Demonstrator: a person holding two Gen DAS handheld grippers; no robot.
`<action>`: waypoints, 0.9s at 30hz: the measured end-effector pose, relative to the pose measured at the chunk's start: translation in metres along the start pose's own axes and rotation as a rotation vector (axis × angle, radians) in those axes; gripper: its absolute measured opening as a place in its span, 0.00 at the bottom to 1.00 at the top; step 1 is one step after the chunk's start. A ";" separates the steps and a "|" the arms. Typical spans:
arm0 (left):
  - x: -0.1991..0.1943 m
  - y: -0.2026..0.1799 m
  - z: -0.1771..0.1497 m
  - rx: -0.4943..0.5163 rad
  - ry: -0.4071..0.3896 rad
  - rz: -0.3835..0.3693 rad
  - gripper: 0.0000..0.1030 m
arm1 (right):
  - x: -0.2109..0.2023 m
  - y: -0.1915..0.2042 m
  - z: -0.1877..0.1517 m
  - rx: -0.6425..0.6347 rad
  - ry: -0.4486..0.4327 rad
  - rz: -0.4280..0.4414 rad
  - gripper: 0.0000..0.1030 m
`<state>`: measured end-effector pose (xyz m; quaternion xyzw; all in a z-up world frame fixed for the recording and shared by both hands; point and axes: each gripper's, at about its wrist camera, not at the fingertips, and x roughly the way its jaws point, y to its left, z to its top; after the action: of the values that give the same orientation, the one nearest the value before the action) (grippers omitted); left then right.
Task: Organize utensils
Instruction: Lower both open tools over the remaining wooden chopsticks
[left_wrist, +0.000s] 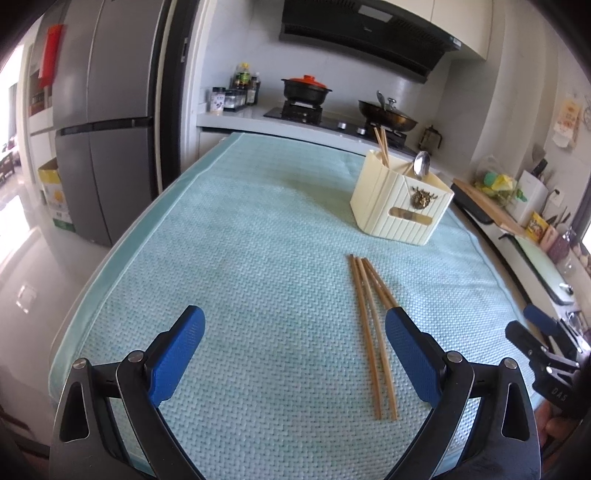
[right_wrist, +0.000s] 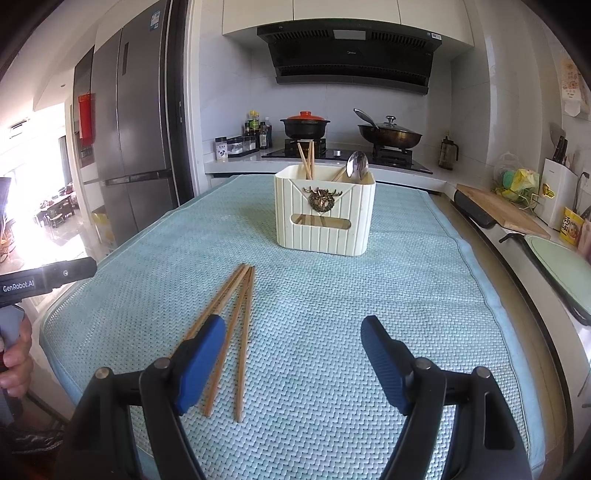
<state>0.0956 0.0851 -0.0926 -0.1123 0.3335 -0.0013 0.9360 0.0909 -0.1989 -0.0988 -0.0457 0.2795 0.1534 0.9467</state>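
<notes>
The lower ends of two of the loose brown wooden chopsticks (right_wrist: 236, 332) are hidden behind the right gripper's (right_wrist: 293, 360) left blue pad, and the window in the holder's front shows little of its inside. The cream ribbed plastic utensil holder (right_wrist: 325, 218) stands upright and holds a pair of wooden chopsticks (right_wrist: 306, 158) in its left compartment and a steel spoon (right_wrist: 357, 166) in its right. The loose chopsticks lie fanned on the pale teal woven mat (right_wrist: 369, 314), near the holder, apart from it. Both the right gripper and the left gripper (left_wrist: 295, 354) hover with jaws wide apart, empty. Behind are a grey fridge (right_wrist: 136, 147) and a stove with pots (right_wrist: 306, 125).
</notes>
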 end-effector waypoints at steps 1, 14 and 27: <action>0.006 -0.002 0.004 0.008 0.014 -0.011 0.96 | 0.005 0.001 0.003 -0.009 0.014 0.013 0.75; 0.057 -0.011 0.015 0.042 0.069 -0.033 0.96 | 0.138 0.017 0.030 -0.046 0.293 0.219 0.29; 0.061 -0.006 0.007 0.083 0.092 0.026 0.96 | 0.183 0.047 0.023 -0.177 0.371 0.175 0.11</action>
<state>0.1478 0.0756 -0.1245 -0.0689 0.3770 -0.0079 0.9236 0.2339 -0.1018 -0.1790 -0.1318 0.4373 0.2479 0.8544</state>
